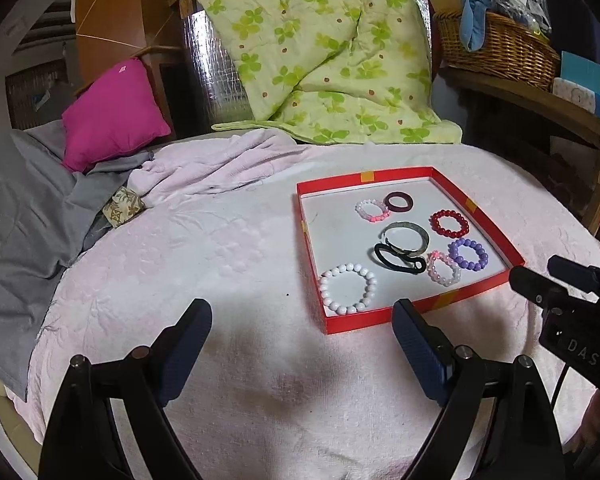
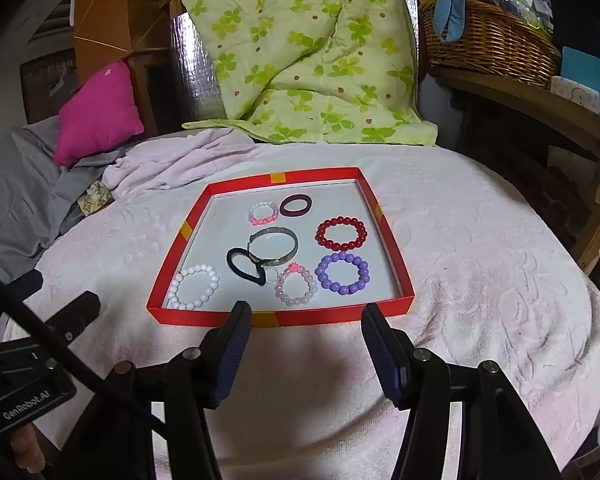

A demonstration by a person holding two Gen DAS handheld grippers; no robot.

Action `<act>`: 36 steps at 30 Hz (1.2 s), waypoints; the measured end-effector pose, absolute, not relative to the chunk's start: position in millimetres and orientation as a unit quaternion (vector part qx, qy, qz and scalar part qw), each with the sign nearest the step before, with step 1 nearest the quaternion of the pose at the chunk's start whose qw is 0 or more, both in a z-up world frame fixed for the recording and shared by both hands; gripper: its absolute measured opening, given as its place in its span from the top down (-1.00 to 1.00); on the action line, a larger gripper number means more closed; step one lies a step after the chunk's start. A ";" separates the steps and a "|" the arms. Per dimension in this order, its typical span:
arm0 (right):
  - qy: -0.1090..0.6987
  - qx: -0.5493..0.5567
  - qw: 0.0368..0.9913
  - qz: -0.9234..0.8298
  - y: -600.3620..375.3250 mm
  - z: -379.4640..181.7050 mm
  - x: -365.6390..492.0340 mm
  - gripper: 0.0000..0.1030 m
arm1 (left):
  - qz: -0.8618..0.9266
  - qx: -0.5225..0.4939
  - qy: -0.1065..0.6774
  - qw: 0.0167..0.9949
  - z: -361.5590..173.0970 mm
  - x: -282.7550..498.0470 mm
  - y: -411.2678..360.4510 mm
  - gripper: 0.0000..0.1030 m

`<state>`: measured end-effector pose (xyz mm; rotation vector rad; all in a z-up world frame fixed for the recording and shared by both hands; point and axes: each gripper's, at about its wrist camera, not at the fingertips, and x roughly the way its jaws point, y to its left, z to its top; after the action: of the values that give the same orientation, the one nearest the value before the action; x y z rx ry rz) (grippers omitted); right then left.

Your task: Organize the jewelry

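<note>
Red tray with white bracelet, silver bangle

The letters "DAS" stand in white on the right gripper, seen to the right of the left tool. "GenRobot.AI" stands in white on the left gripper, left of the right tool.

Open blanket in front, low tray wall the only barrier.
Pink blanket lies bare right of and in front of the red tray; more bare blanket to its left. Tray rim low, open from above. Inside, bracelets crowd the right and middle; a white floor strip along the left wall stays free. Far side blocked by green quilt; shelf crowds the right.
</note>
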<state>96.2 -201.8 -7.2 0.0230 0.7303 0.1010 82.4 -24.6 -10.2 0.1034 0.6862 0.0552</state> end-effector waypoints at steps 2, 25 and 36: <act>0.356 0.012 0.933 0.046 -204.0 -6.5 95.4 -0.19 | 0.028 0.049 0.338 0.940 -10.9 82.4 -25.7 -0.78; 0.362 0.015 0.931 0.038 -217.1 -8.6 95.3 -0.19 | 0.026 0.046 0.337 0.940 -12.5 85.1 -31.6 -0.78; 0.361 0.016 0.932 0.038 -219.0 -8.6 95.6 -0.19 | 0.024 0.050 0.343 0.938 -13.8 86.2 -35.4 -0.78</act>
<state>95.6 -219.0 -8.6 0.0322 0.7393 0.0770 86.2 -35.4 -13.8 0.1012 0.7003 0.0485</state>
